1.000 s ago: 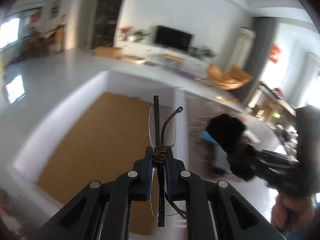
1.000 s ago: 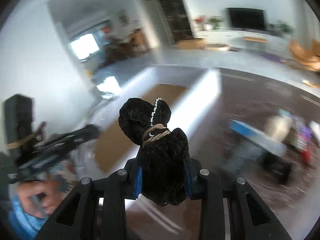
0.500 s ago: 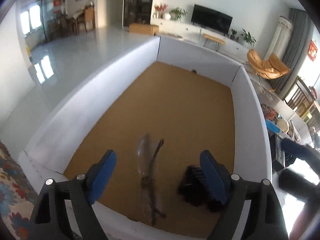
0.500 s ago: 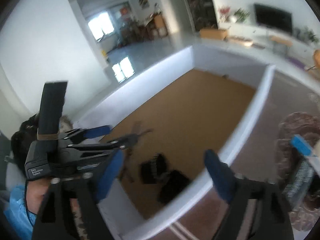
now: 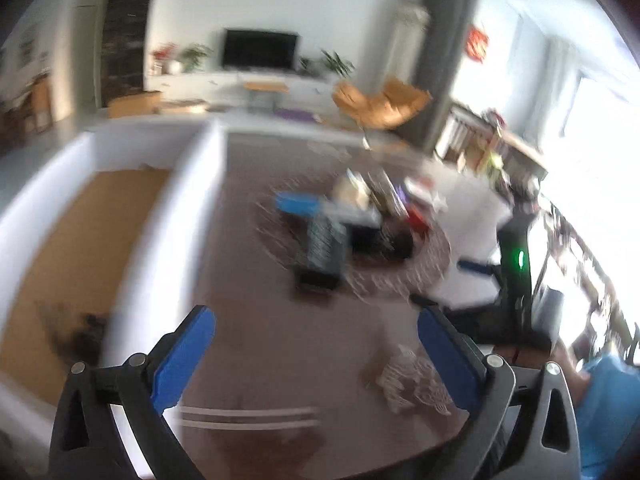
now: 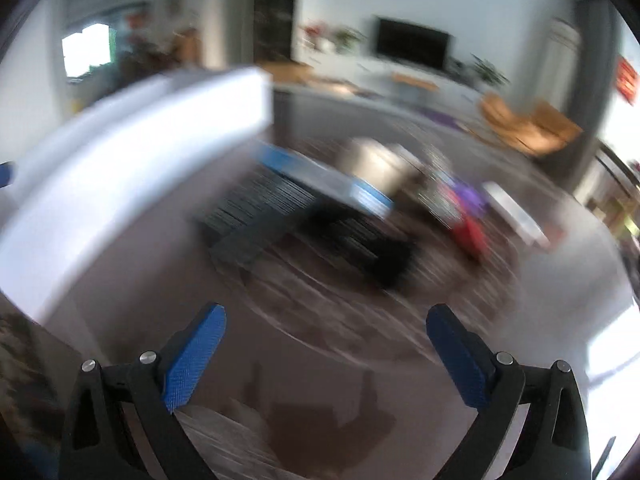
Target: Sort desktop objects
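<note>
Now that the glasses and the black furry thing (image 5: 86, 330) they carried a second ago lie dropped in the white box (image 5: 168, 216), both grippers face the dark table. The left gripper (image 5: 316, 344) and right gripper (image 6: 326, 344) have their jaws opening wide with nothing between them. The glasses are lost in blur. That delivery looks done; the pile of clutter (image 5: 352, 216) on the table is probably next.
</note>
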